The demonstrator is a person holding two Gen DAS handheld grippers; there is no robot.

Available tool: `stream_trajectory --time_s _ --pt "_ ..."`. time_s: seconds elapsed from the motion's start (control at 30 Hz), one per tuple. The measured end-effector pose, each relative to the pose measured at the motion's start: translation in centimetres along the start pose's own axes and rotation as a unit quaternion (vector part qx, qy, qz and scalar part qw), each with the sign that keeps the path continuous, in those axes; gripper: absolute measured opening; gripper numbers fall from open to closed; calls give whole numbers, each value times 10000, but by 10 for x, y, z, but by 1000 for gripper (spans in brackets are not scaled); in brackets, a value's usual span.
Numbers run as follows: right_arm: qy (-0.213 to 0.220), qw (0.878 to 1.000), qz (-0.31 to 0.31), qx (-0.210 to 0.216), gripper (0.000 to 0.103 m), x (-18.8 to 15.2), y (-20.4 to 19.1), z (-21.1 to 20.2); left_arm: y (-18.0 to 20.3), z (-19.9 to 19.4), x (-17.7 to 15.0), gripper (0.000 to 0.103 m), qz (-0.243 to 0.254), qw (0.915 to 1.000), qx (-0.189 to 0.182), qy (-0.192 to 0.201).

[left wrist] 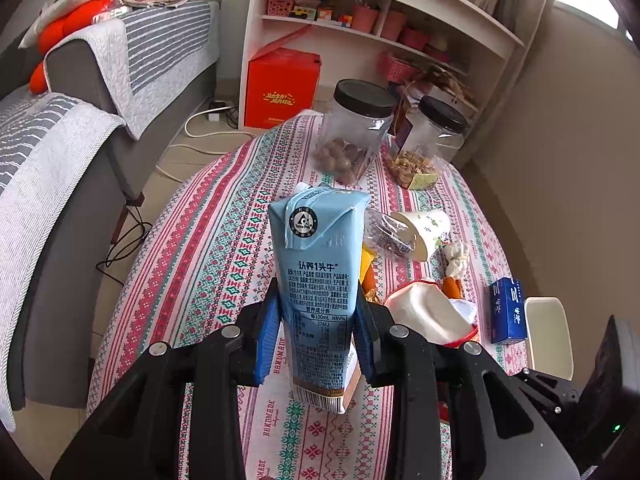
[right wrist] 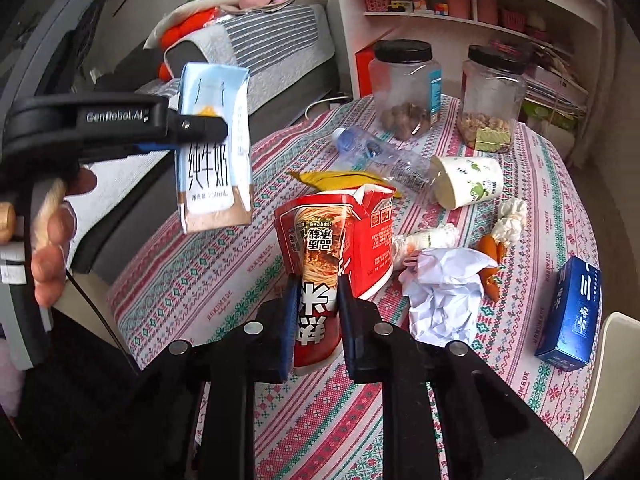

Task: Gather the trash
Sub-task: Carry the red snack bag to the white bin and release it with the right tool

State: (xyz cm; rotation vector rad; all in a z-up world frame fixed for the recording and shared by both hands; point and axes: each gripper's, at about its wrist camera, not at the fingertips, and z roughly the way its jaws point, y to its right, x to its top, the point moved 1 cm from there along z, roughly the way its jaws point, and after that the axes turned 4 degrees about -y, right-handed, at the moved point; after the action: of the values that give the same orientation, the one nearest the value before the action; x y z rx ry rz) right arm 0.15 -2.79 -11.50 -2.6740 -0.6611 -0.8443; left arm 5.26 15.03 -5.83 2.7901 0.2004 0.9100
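Right gripper (right wrist: 316,312), jaws clamped on the noodle cup (right wrist: 332,248), mouth pointing away; left gripper (left wrist: 318,312) grips the upright milk carton (left wrist: 316,280) above the tabletop (left wrist: 208,240).

Two black-lidded jars (right wrist: 404,88) (right wrist: 494,98) stand at the table's far edge. One milk carton (right wrist: 214,148), one noodle cup (right wrist: 340,248), one plastic bottle (right wrist: 384,156), one paper cup (right wrist: 468,182), one crumpled paper (right wrist: 444,288), one blue box (right wrist: 570,316).
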Motion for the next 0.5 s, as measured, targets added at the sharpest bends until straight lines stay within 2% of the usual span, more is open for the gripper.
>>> stream_trajectory --time_s 0.23,0.5 --pt "257 9996 121 -81 18 2 11 -15 9 -2 2 33 -9 10000 -68 70" --pt "662 9964 363 -379 18 6 35 -43 37 -4 12 33 47 9987 -440 255"
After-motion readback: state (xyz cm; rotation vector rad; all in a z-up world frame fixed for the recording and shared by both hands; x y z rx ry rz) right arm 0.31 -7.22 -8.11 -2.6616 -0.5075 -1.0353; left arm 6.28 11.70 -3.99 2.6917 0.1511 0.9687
